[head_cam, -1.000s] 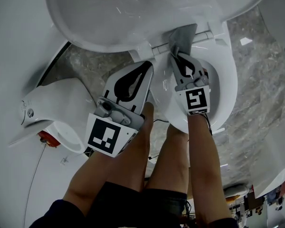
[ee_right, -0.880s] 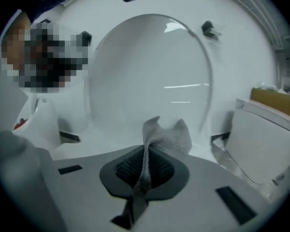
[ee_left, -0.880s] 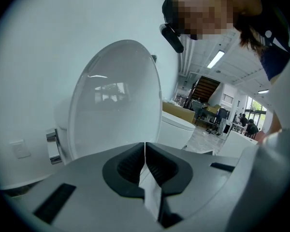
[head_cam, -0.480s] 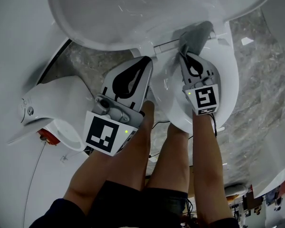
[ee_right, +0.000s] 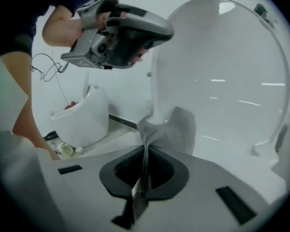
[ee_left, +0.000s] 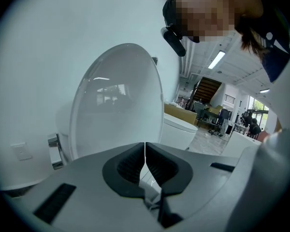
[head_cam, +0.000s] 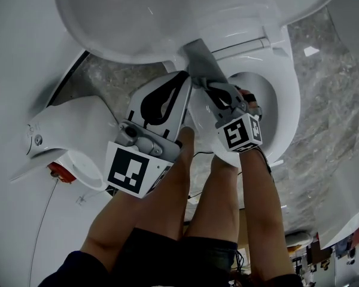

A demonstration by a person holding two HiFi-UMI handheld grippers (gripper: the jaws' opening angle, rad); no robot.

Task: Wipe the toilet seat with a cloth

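Left hand-held gripper [head_cam: 185, 84] jaws together, right hand-held gripper [head_cam: 208, 85] pinching cloth [head_cam: 198, 58]

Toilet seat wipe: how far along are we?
Done: white lid is up, grey woven cloth is clamped in the right tool. In hand: cloth sits at the hinge end of the white toilet seat; left tool is shut, empty. Left: probably the rim; no wiped trace shows.

Cloth [ee_right: 179, 129]: grey, finely dotted weave. Seat [head_cam: 287, 82]: glossy white. Floor [head_cam: 326, 100]: grey marbled. Left tool [ee_left: 145, 146] and right tool [ee_right: 146, 151]: pale grey with black pads.
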